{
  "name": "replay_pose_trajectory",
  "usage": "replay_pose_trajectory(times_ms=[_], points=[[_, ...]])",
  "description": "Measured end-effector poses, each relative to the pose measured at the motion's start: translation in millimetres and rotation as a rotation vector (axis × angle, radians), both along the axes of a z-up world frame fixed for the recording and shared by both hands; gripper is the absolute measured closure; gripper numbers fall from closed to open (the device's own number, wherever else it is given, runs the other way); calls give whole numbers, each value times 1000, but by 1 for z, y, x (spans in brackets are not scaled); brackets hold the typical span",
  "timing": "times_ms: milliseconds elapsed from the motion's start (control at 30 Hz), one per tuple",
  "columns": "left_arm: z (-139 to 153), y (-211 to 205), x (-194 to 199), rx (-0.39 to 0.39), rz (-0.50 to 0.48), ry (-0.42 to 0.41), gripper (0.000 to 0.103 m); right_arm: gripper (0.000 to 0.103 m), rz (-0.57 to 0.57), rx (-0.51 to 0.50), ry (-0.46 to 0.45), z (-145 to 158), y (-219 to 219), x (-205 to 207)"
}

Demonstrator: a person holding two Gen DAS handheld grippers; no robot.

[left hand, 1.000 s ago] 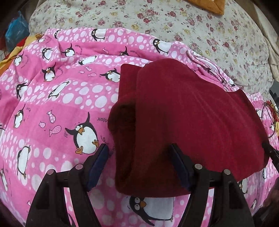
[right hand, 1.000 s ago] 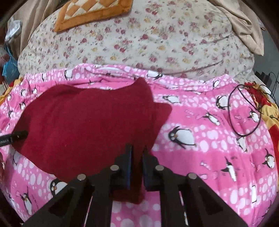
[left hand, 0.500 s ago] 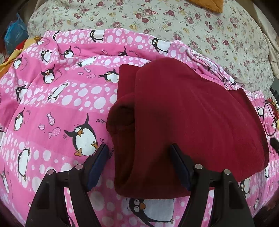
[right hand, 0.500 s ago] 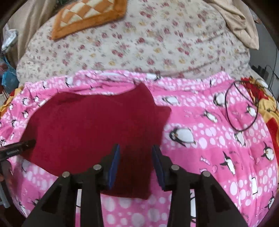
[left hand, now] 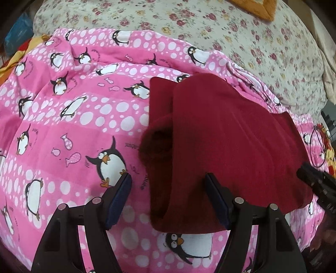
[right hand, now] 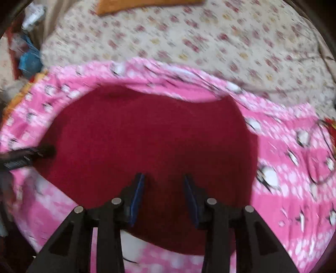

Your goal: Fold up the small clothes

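Note:
A dark red garment (left hand: pixel 220 138) lies folded on a pink penguin blanket (left hand: pixel 79 126); its left edge is rolled up. My left gripper (left hand: pixel 168 182) is open, its jaws wide apart, over the garment's near left edge with nothing between them. The garment also shows in the right wrist view (right hand: pixel 151 142), which is blurred. My right gripper (right hand: pixel 164 180) is open and hovers over the garment's near edge. The right gripper's tip shows at the right edge of the left wrist view (left hand: pixel 315 182); the left gripper's tip shows at the left in the right wrist view (right hand: pixel 27 155).
The pink blanket (right hand: pixel 294 189) lies on a floral bedspread (left hand: pixel 231 31). An orange cushion (right hand: pixel 147 4) lies at the far side. A black cable loop (left hand: pixel 317 147) lies on the blanket to the right. A blue bag (right hand: pixel 29 61) is at far left.
My right gripper opened, let go of the garment's near edge and moved left over it. The left gripper stayed open and barely moved.

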State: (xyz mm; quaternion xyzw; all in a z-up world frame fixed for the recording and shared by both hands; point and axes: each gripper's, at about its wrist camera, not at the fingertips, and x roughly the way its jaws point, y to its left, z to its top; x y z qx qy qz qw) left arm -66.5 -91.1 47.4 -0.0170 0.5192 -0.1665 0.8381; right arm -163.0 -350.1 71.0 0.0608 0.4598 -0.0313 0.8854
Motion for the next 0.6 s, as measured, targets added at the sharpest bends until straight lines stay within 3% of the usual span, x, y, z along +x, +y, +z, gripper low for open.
replay_pose_trajectory(times_ms=[67,200,333,433,600], points=[[1,2,0,-11,6,0,39,50,28,50,-23,9,8,17],[-7,1,4,-15,4,31,39,50,129,156,-34,13,37,74],[-8,-3,4,-4,-5,18,39,51,190,136,10,-3,72,132],[-9,-4,5,-5,-6,17,39,59,184,123,38,-21,90,162],[-9,-3,8,-9,-9,20,39,59,163,123,18,-41,99,181]])
